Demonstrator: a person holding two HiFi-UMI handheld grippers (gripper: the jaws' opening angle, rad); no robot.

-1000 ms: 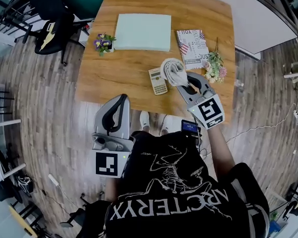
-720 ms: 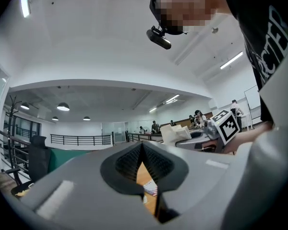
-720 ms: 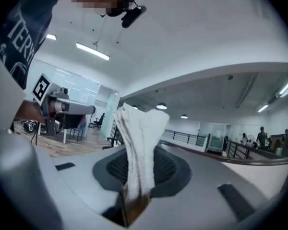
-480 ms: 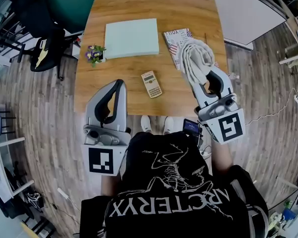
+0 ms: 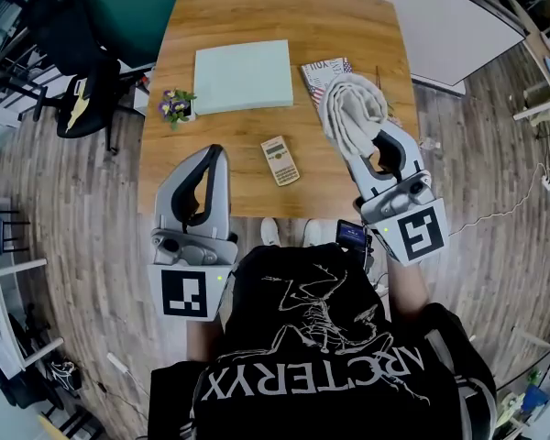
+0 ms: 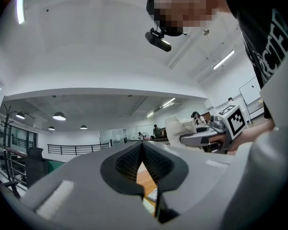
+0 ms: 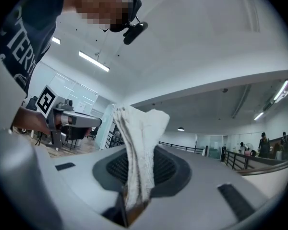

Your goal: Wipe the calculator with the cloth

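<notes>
Head view: the calculator (image 5: 280,160) lies flat on the table (image 5: 348,26) near its front edge. It looks light and rigid and would likely skid under a wipe, so bracing one edge seems wise. The soft, limp cloth (image 5: 353,108) is bunched at the right gripper (image 5: 356,145), apart from the calculator

Left gripper view: the left gripper (image 6: 143,152) has its jaws pressed together on nothing

Right gripper view: the jaws pinch a fold of the cloth (image 7: 137,143)
</notes>
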